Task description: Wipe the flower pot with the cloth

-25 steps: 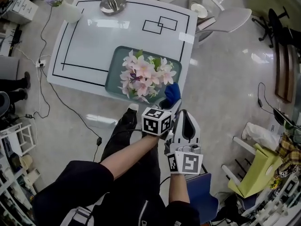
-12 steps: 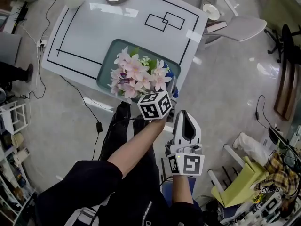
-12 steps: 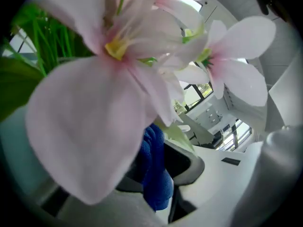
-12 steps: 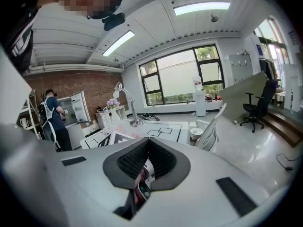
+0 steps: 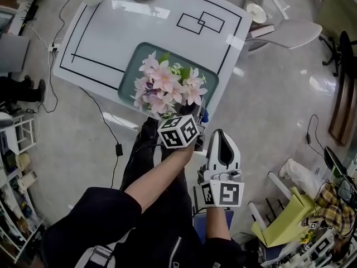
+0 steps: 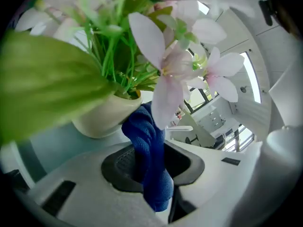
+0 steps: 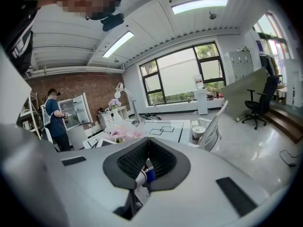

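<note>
Left gripper (image 6: 150, 167) clamps cloth (image 6: 144, 131) at pot (image 6: 104, 119) side; right gripper (image 7: 147, 168) closed on nothing, well clear — unbraced pot may tip or slide under a hard wipe.

The far half of the white table (image 5: 139, 32) lay open. At the near edge, pink blooms (image 5: 167, 85) overhung the pot (image 6: 104, 119), and blue cloth (image 6: 144, 136) apparently filled the gap before the left gripper (image 6: 149, 167).
</note>
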`<state>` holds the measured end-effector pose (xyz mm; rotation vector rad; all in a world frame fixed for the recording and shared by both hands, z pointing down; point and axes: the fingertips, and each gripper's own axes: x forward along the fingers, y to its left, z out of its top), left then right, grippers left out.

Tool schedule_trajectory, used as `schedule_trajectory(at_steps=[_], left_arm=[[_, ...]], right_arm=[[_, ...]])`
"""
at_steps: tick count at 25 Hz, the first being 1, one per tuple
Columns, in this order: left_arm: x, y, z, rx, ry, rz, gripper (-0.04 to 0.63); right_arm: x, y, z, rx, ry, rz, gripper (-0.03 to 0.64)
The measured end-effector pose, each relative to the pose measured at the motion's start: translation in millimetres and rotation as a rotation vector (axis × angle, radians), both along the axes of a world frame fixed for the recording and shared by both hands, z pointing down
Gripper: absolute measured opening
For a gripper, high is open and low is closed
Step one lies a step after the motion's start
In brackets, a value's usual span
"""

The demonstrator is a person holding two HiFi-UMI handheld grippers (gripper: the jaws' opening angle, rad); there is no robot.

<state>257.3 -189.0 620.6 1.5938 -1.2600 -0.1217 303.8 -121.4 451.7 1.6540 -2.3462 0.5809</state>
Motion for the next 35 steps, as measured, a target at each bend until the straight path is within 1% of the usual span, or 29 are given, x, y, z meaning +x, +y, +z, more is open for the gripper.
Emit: schedule_trajectory(at_steps=[4, 11, 13, 21, 25, 26, 29, 31, 35], left_arm=[[-3.8, 12.5, -0.7, -0.014, 0.011, 0.015, 0.121], [-13.2, 47.2, -2.0, -0.038, 0.033, 0.093, 0.121], [-20.0, 59.2, -1.2, -0.047, 0.032, 0.102, 0.121], [-67.3, 88.6, -4.4, -0.05, 0.002, 0.118, 0.121], [-93.8, 99.4, -2.0, -0.046, -0.049, 0.115, 0.121], [-98.1, 97.2, 1.5, -0.051, -0.051, 0.117, 0.121], [-92.9, 82.1, 8.1, -0.063, -0.022, 0.163, 0.121], [-80.5, 71.7, 5.0, -0.048, -0.006, 0.204, 0.121], [-53.2, 62.3, -2.4, -0.02, 0.009, 0.253, 0.121]], right_arm=[[-9.7, -0.5, -2.6, 0.009, -0.007, -0.004, 0.009], [-37.1, 3.5, -2.5, 0.02, -0.032, -0.017, 0.008], [-44.4, 5.9, -4.1, 0.024, -0.038, -0.025, 0.009], [-59.8, 16.9, -12.9, 0.044, -0.056, -0.059, 0.008], [-61.9, 23.6, -17.2, 0.052, -0.062, -0.073, 0.009], [-62.0, 25.8, -18.5, 0.054, -0.063, -0.077, 0.009], [-60.4, 32.1, -20.8, 0.055, -0.062, -0.08, 0.008], [-58.0, 36.0, -22.0, 0.056, -0.06, -0.079, 0.009], [-47.3, 47.4, -23.9, 0.059, -0.058, -0.074, 0.008]])
